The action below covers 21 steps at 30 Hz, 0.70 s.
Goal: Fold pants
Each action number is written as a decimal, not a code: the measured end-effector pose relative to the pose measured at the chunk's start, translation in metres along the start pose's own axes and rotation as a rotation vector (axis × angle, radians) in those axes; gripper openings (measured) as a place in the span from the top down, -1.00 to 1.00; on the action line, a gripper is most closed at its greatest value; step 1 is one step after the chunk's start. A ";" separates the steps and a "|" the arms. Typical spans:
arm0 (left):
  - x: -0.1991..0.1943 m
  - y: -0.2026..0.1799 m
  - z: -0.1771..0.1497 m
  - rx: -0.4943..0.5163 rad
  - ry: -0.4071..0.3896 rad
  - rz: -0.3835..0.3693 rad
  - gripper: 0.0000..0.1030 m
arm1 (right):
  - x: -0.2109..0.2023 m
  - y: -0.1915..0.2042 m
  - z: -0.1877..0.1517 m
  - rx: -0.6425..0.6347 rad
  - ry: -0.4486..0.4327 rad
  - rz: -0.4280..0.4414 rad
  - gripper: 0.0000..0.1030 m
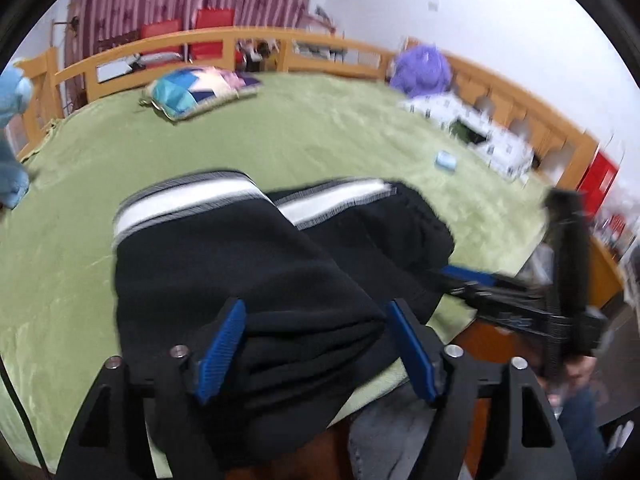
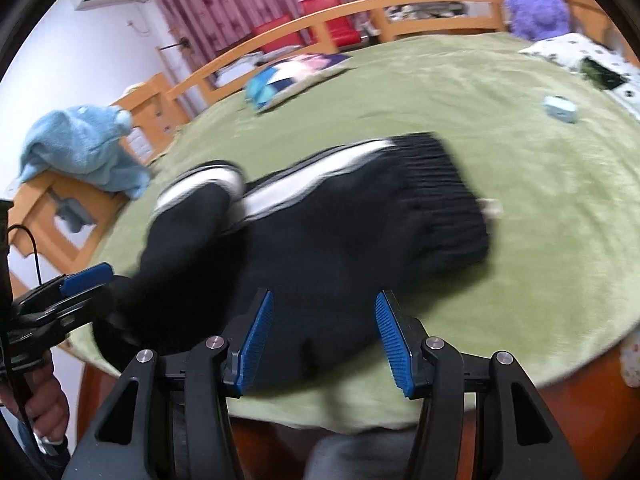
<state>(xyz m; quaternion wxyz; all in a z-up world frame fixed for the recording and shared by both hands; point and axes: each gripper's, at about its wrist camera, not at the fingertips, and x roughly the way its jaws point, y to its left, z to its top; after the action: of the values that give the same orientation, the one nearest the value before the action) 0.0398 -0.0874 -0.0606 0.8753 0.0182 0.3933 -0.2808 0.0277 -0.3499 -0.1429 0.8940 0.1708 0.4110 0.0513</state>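
Black pants [image 1: 256, 280] with white side stripes lie folded in layers on the green bed cover near its front edge; they also show in the right wrist view [image 2: 340, 240]. My left gripper [image 1: 316, 348] is open, its blue pads on either side of the folded edge of the pants. My right gripper [image 2: 324, 340] is open over the near edge of the pants, not gripping. The left gripper appears at the left of the right wrist view [image 2: 80, 280], and the right gripper at the right of the left wrist view [image 1: 472, 280].
The green bed cover [image 1: 320, 132] has a wooden rail around it. A patterned cushion [image 1: 196, 92], a small blue box [image 1: 446, 160], a purple plush [image 1: 420, 68] and a white pillow [image 1: 472, 128] lie farther back. A blue plush [image 2: 80, 148] sits at the left.
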 end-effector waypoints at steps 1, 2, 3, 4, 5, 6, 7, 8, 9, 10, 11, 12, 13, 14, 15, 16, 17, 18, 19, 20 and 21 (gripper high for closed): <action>-0.011 0.007 -0.003 -0.005 -0.019 0.002 -0.48 | 0.005 0.006 0.002 0.002 0.006 0.019 -0.03; -0.019 0.015 -0.007 -0.012 -0.029 0.034 -0.50 | 0.010 0.014 0.003 0.004 0.012 0.043 -0.03; -0.020 0.021 -0.008 -0.023 -0.032 0.074 -0.50 | 0.017 0.021 0.005 0.004 0.020 0.066 -0.03; -0.023 0.028 -0.011 -0.034 -0.033 0.101 -0.50 | 0.024 0.029 0.007 0.007 0.027 0.089 -0.05; -0.024 0.039 -0.016 -0.054 -0.027 0.119 -0.50 | 0.032 0.037 0.008 0.014 0.035 0.103 -0.09; -0.024 0.048 -0.017 -0.070 -0.021 0.126 -0.50 | 0.038 0.042 0.008 0.017 0.041 0.111 -0.10; -0.025 0.061 -0.023 -0.113 -0.011 0.141 -0.50 | 0.049 0.048 0.008 0.023 0.056 0.117 -0.12; -0.025 0.072 -0.027 -0.146 -0.007 0.145 -0.50 | 0.061 0.054 0.008 0.030 0.078 0.116 -0.12; -0.024 0.080 -0.030 -0.175 -0.005 0.146 -0.50 | 0.069 0.057 0.008 0.038 0.095 0.117 -0.12; -0.022 0.087 -0.031 -0.196 0.000 0.150 -0.50 | 0.081 0.061 0.007 0.054 0.120 0.127 -0.12; -0.020 0.095 -0.035 -0.223 0.005 0.156 -0.50 | 0.094 0.065 0.005 0.073 0.147 0.154 -0.11; -0.020 0.104 -0.037 -0.250 0.007 0.156 -0.50 | 0.103 0.069 0.004 0.085 0.168 0.169 -0.07; -0.019 0.113 -0.041 -0.283 0.005 0.150 -0.50 | 0.112 0.075 0.004 0.089 0.191 0.185 0.35; -0.018 0.118 -0.042 -0.299 0.004 0.146 -0.50 | 0.115 0.082 0.004 0.072 0.200 0.186 0.62; -0.018 0.123 -0.043 -0.320 0.001 0.138 -0.50 | 0.112 0.090 0.007 0.032 0.178 0.172 0.64; -0.018 0.128 -0.044 -0.337 -0.004 0.127 -0.50 | 0.100 0.099 0.012 -0.028 0.115 0.152 0.67; -0.018 0.130 -0.043 -0.344 -0.007 0.120 -0.50 | 0.085 0.104 0.019 -0.076 0.052 0.145 0.68; -0.018 0.131 -0.043 -0.341 -0.007 0.120 -0.50 | 0.068 0.107 0.029 -0.107 -0.006 0.148 0.68; -0.018 0.129 -0.041 -0.330 -0.007 0.122 -0.50 | 0.044 0.103 0.043 -0.107 -0.065 0.161 0.68; -0.018 0.127 -0.040 -0.321 -0.008 0.123 -0.50 | 0.031 0.099 0.052 -0.094 -0.098 0.160 0.69; -0.018 0.123 -0.038 -0.304 -0.014 0.121 -0.50 | 0.014 0.090 0.064 -0.080 -0.141 0.147 0.69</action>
<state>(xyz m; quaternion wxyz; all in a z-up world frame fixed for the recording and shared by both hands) 0.0673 0.0343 -0.0977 0.8859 -0.0929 0.4235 -0.1651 0.0893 -0.2797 -0.0829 0.9206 0.1678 0.3312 0.1210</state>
